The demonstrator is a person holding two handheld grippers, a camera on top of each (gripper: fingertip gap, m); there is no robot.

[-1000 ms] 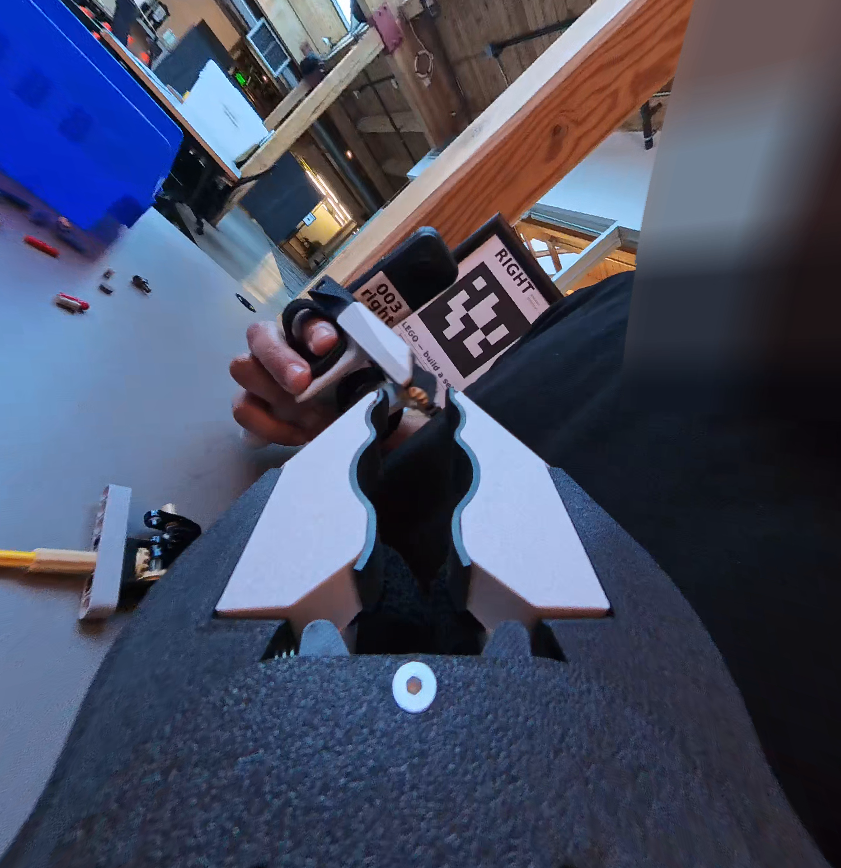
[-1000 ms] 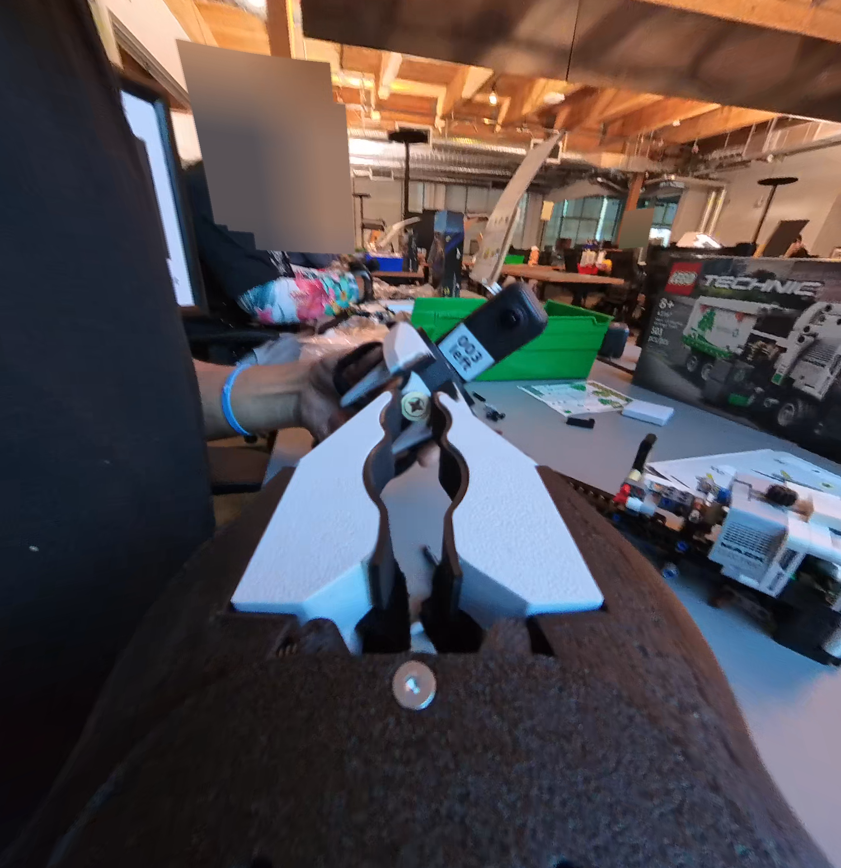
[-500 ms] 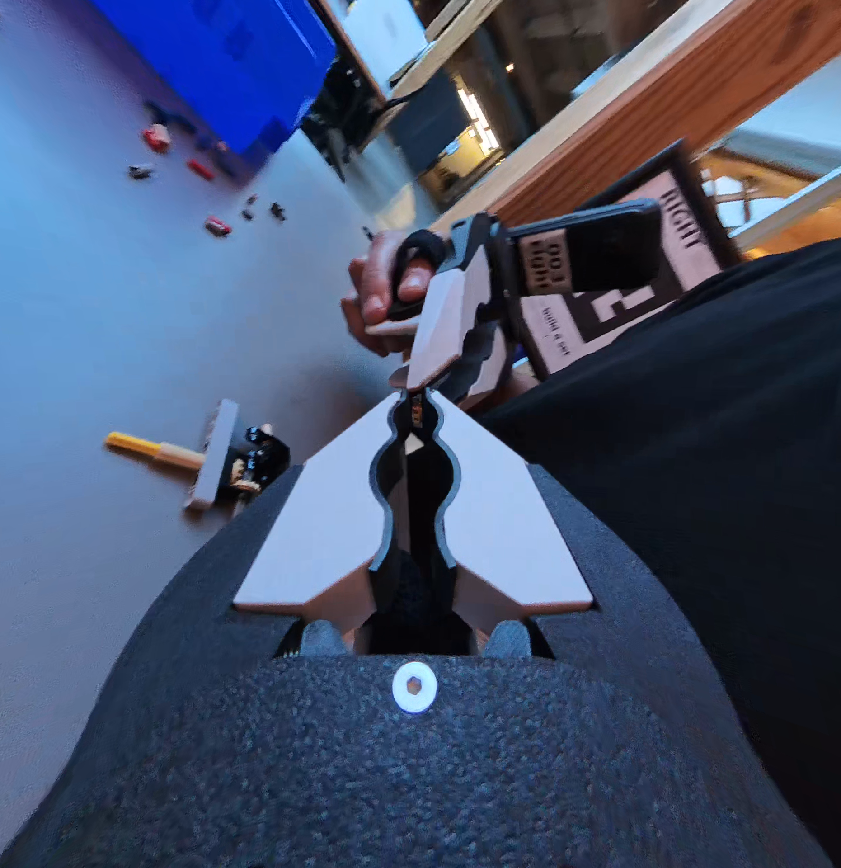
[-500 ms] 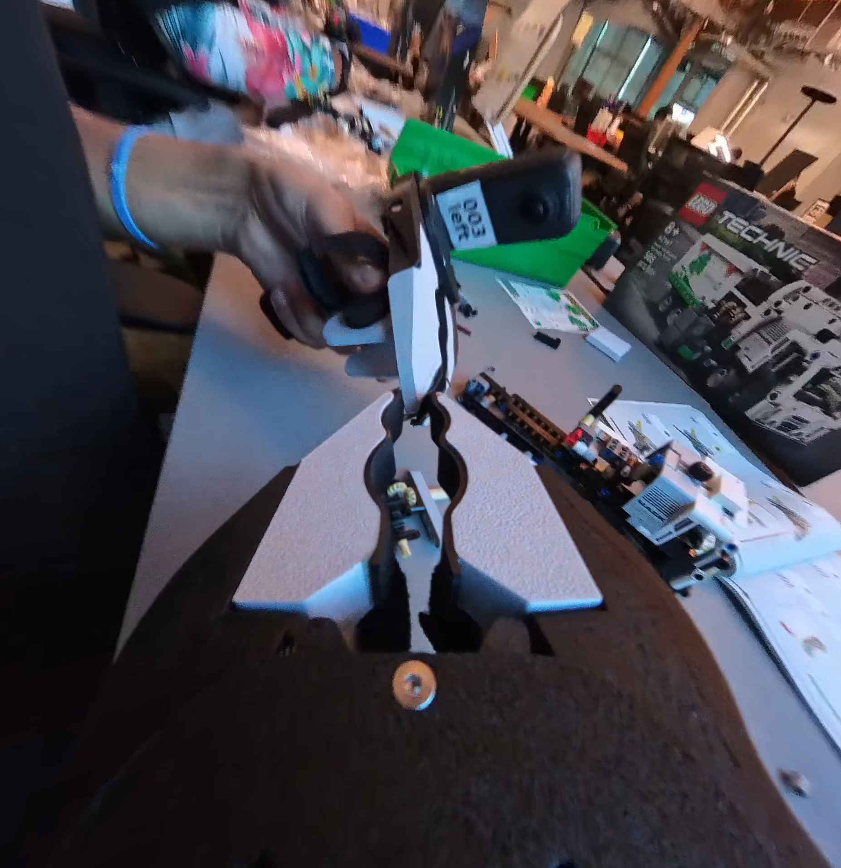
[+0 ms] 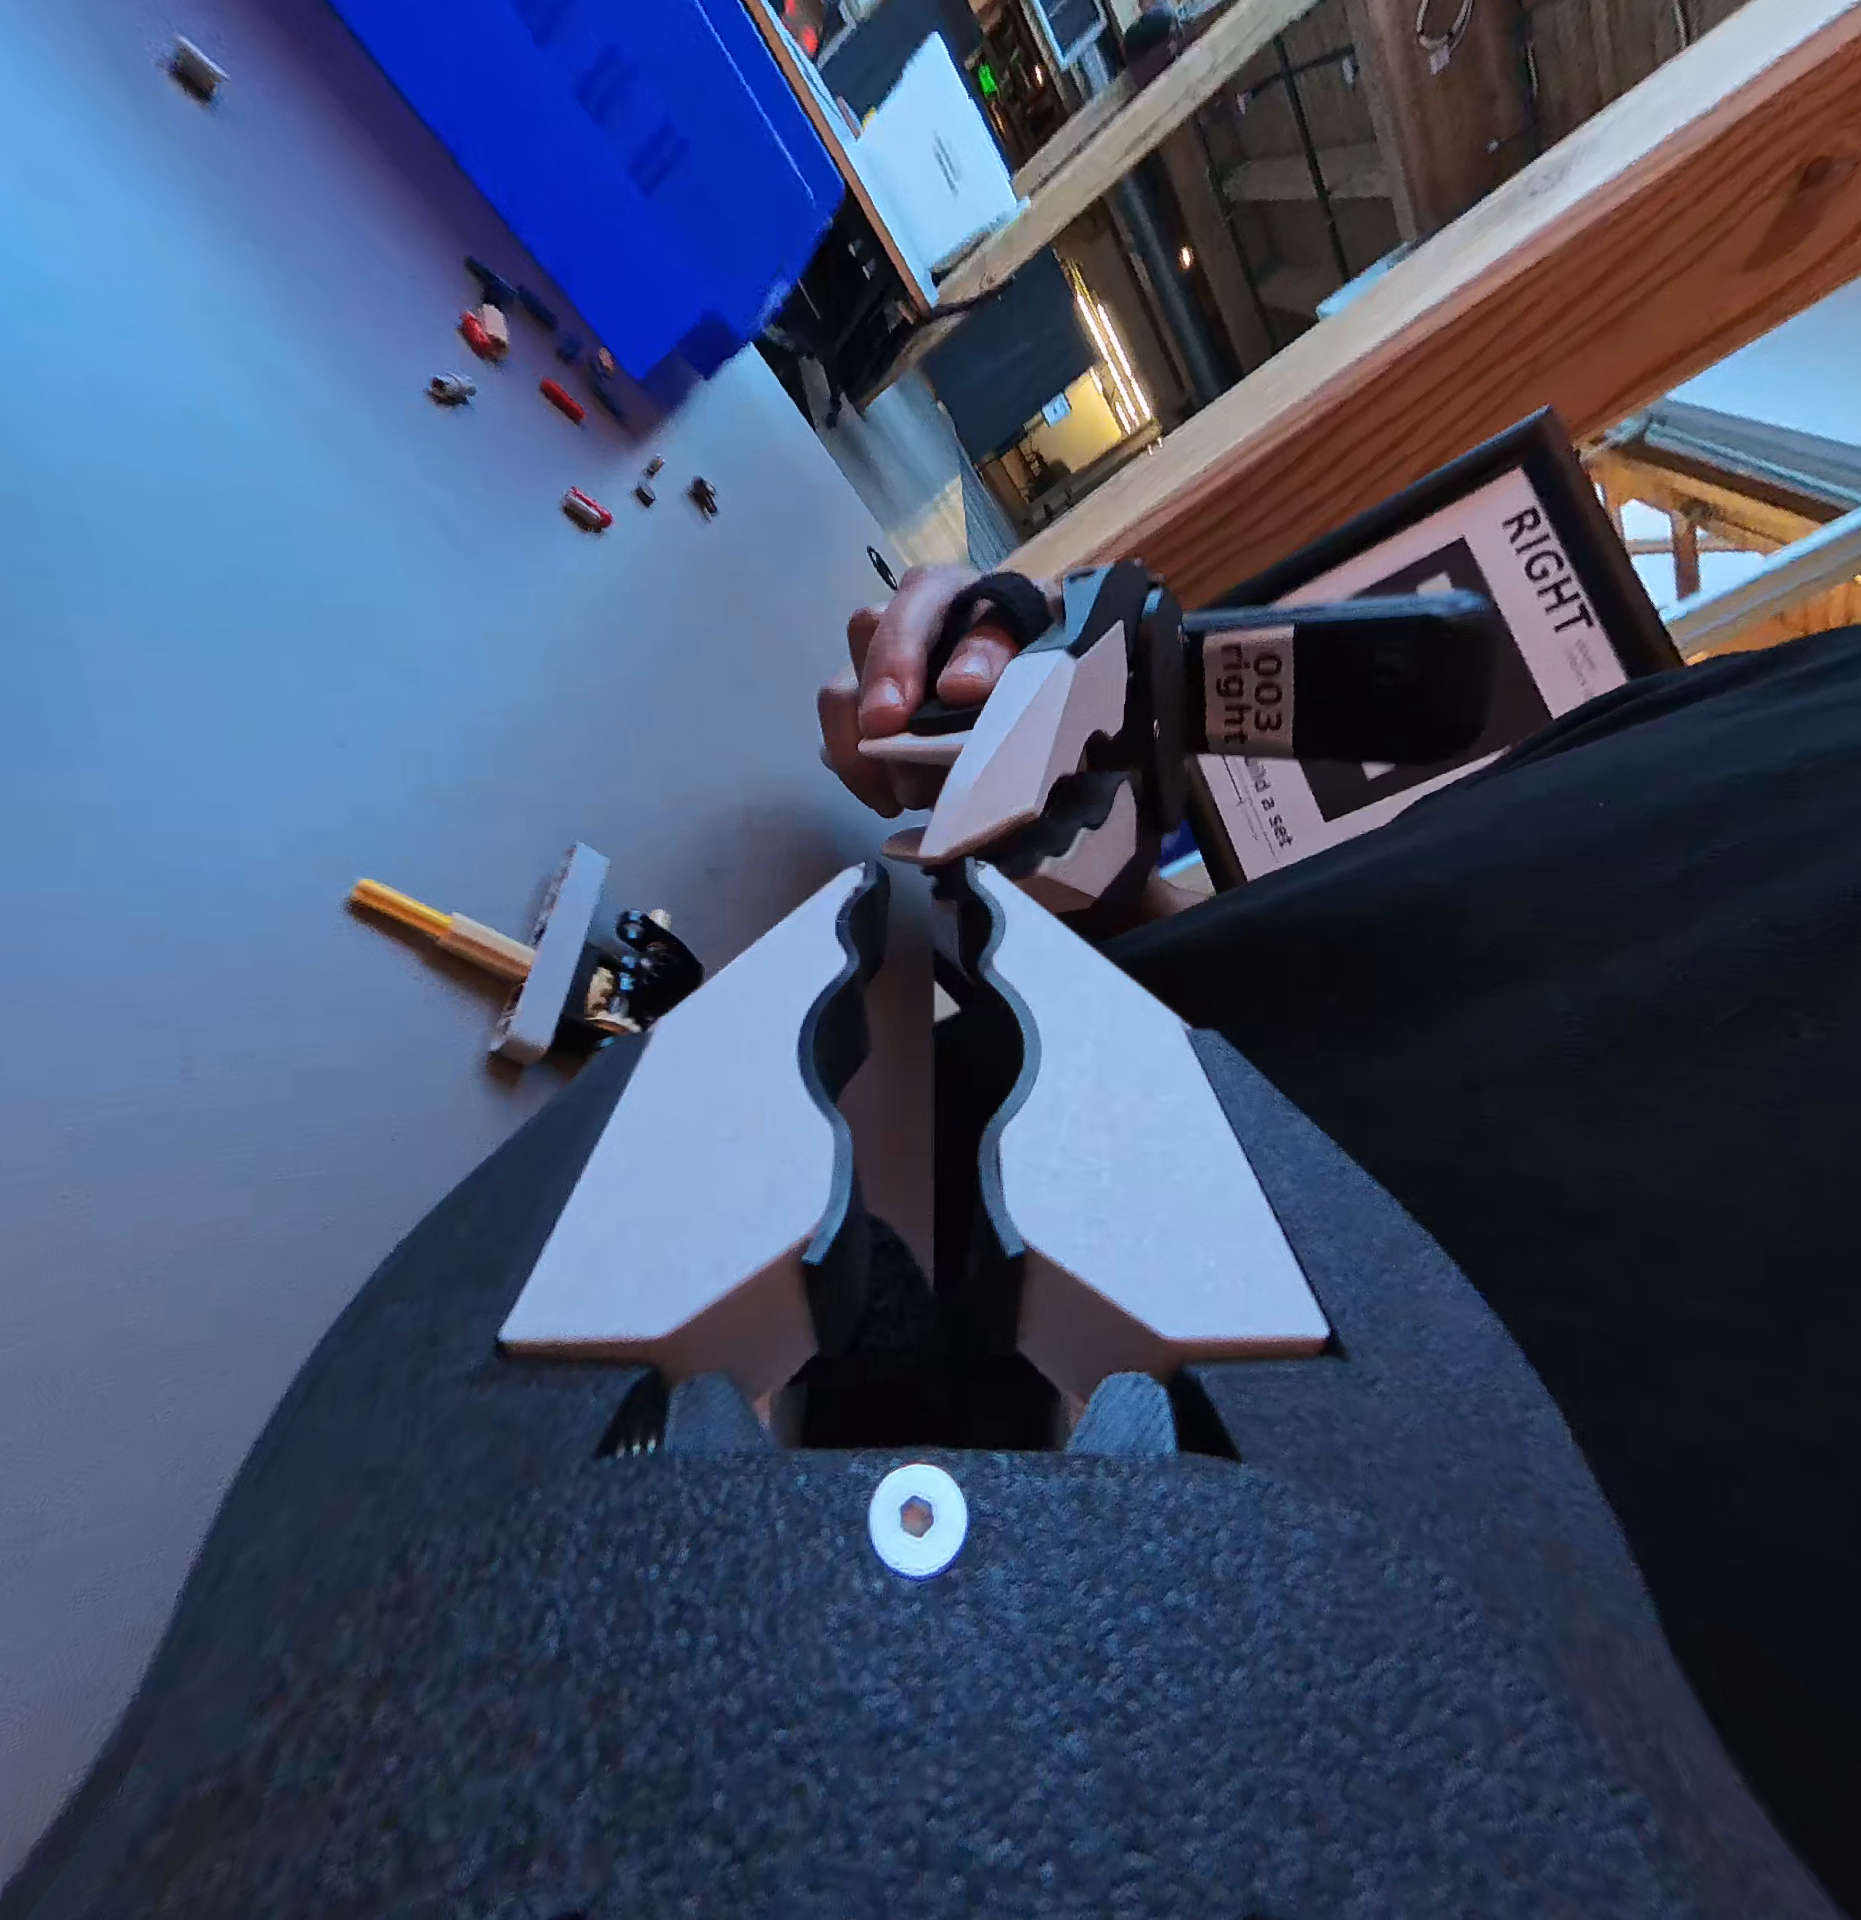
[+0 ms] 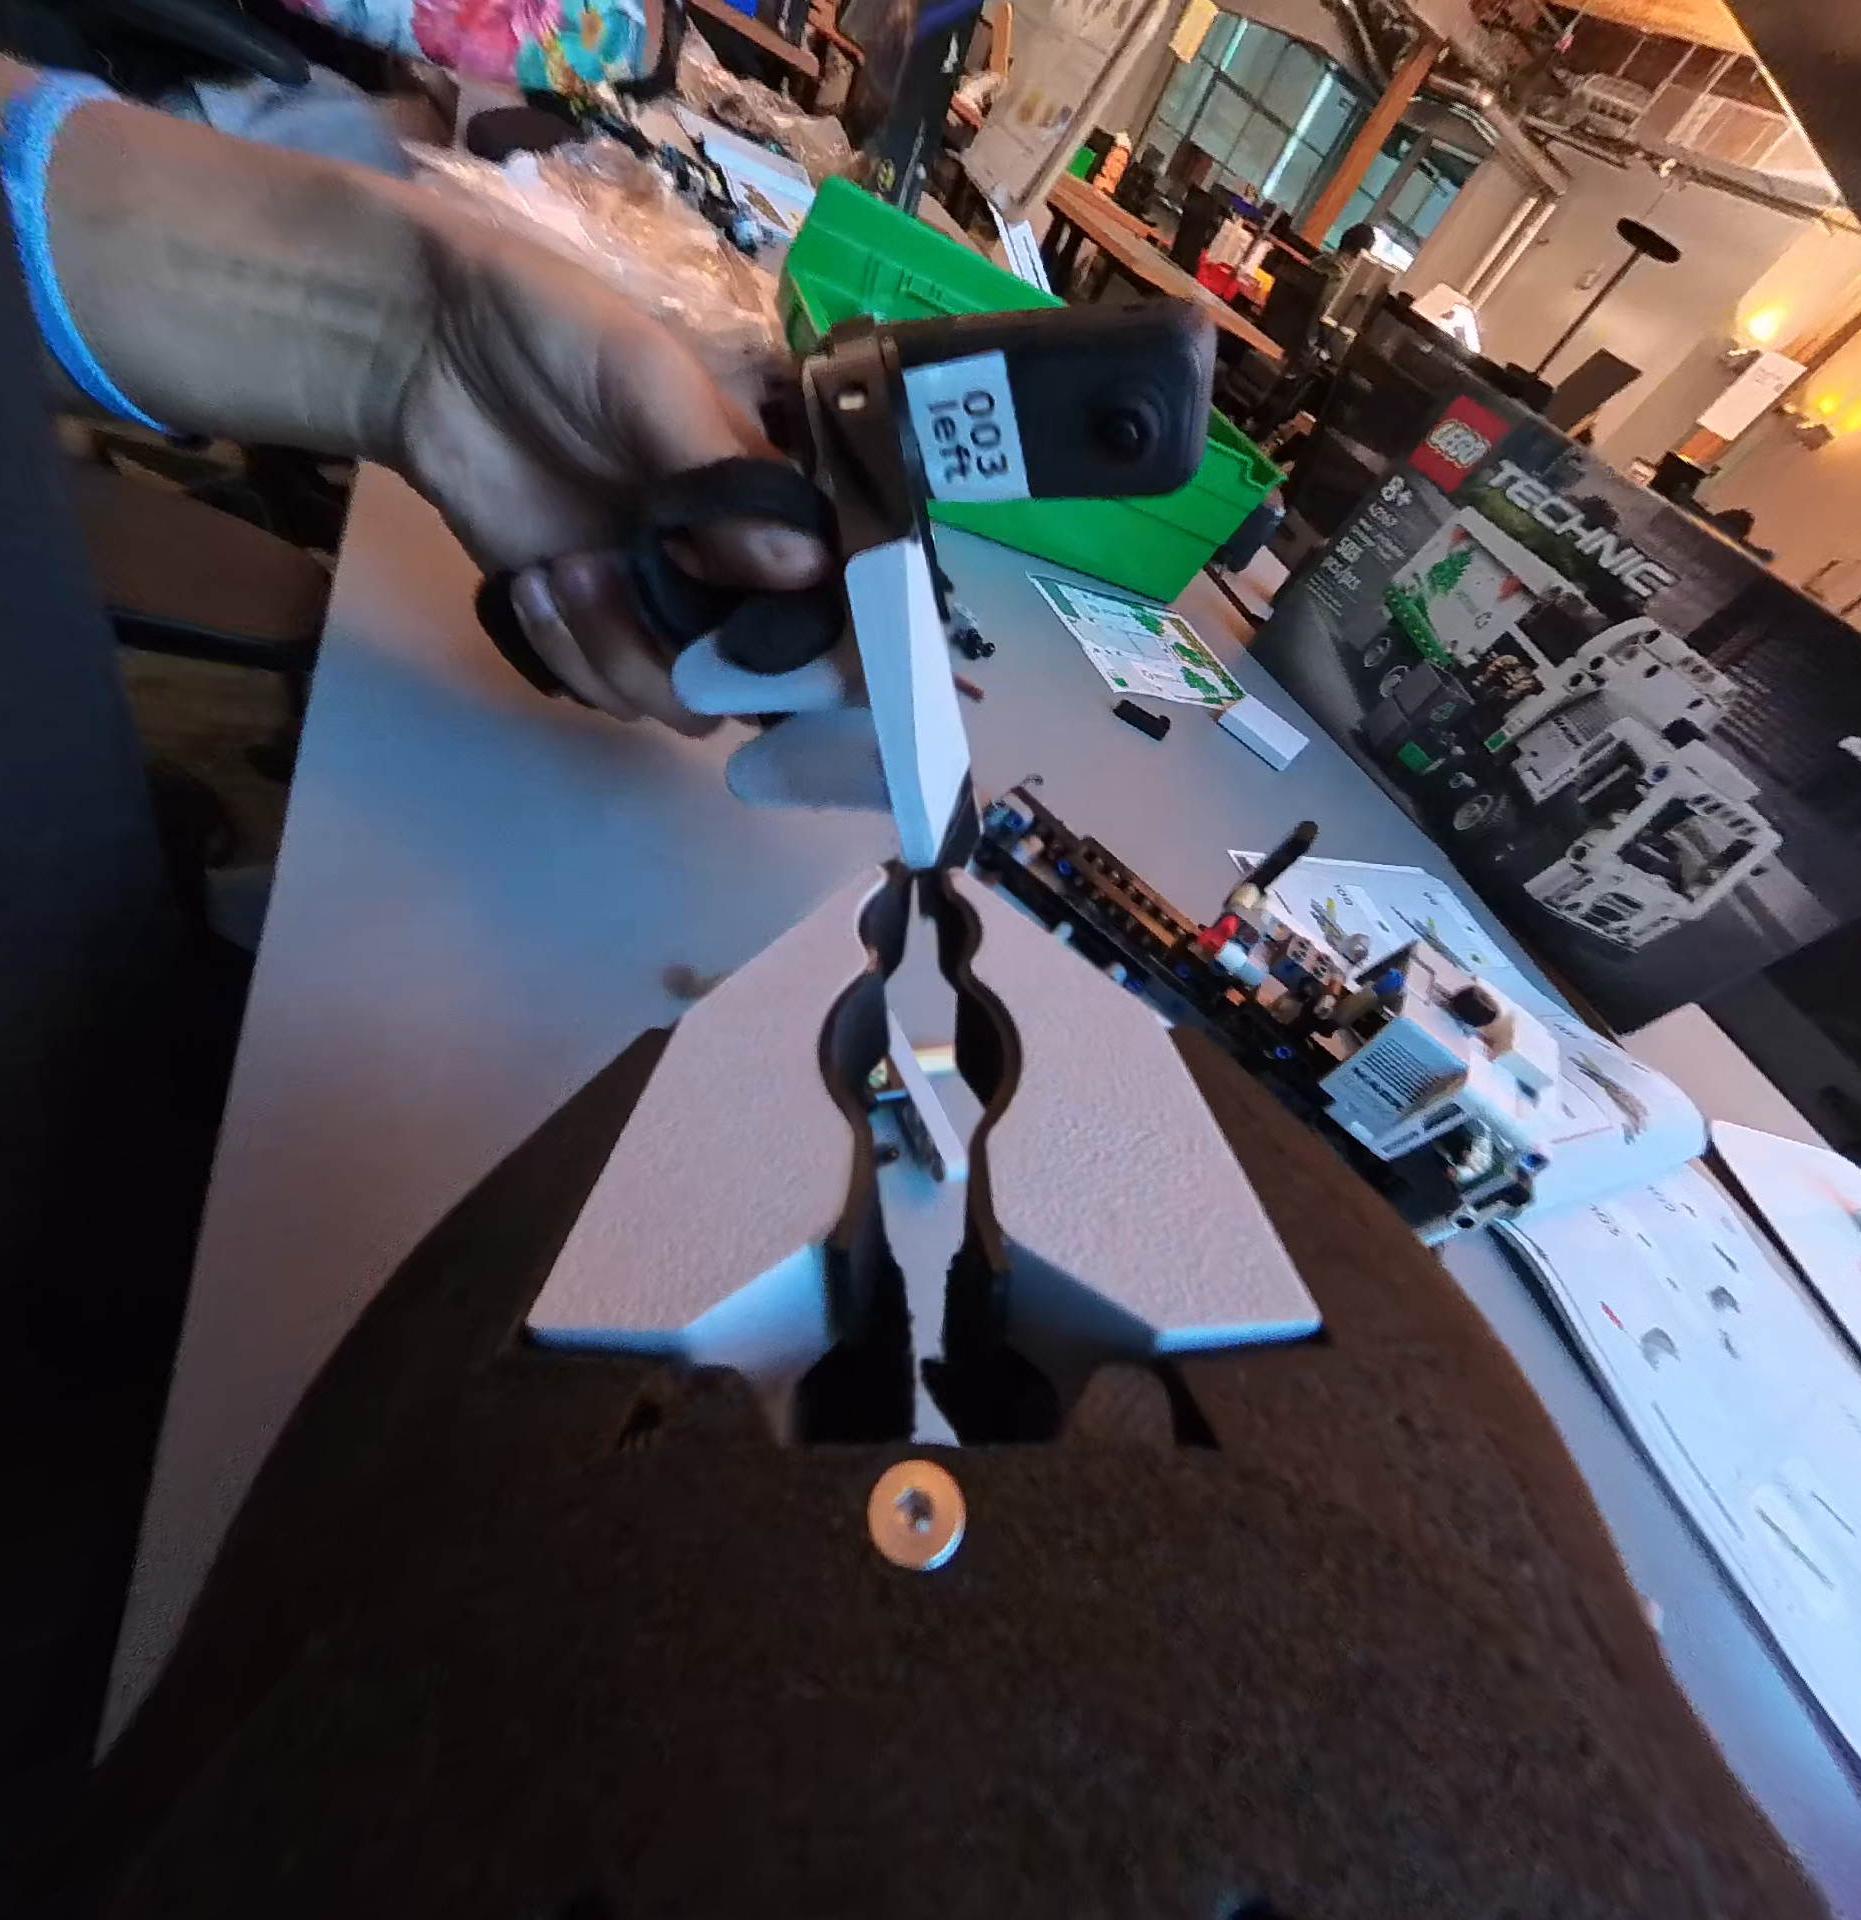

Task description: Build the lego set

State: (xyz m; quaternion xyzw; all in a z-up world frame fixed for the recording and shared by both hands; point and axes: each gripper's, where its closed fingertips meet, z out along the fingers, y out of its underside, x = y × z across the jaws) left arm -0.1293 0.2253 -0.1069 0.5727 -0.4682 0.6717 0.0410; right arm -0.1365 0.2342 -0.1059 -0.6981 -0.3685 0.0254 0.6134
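While both tools meet tip to tip above the desk (image 6: 552, 935):
Left tool (image 5: 918, 883): nearly closed, nothing visibly gripped.
Right tool (image 6: 921, 883): narrow gap, nothing visibly gripped.
Truck model (image 6: 1321, 1039): half-built, right side of desk, on booklet (image 6: 1684, 1351).
Small assembly (image 5: 573, 966): near front edge.

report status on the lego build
left gripper and right gripper tip to tip above table, grip unclear. half-built truck on manual, untouched. axle subassembly on table nearby.
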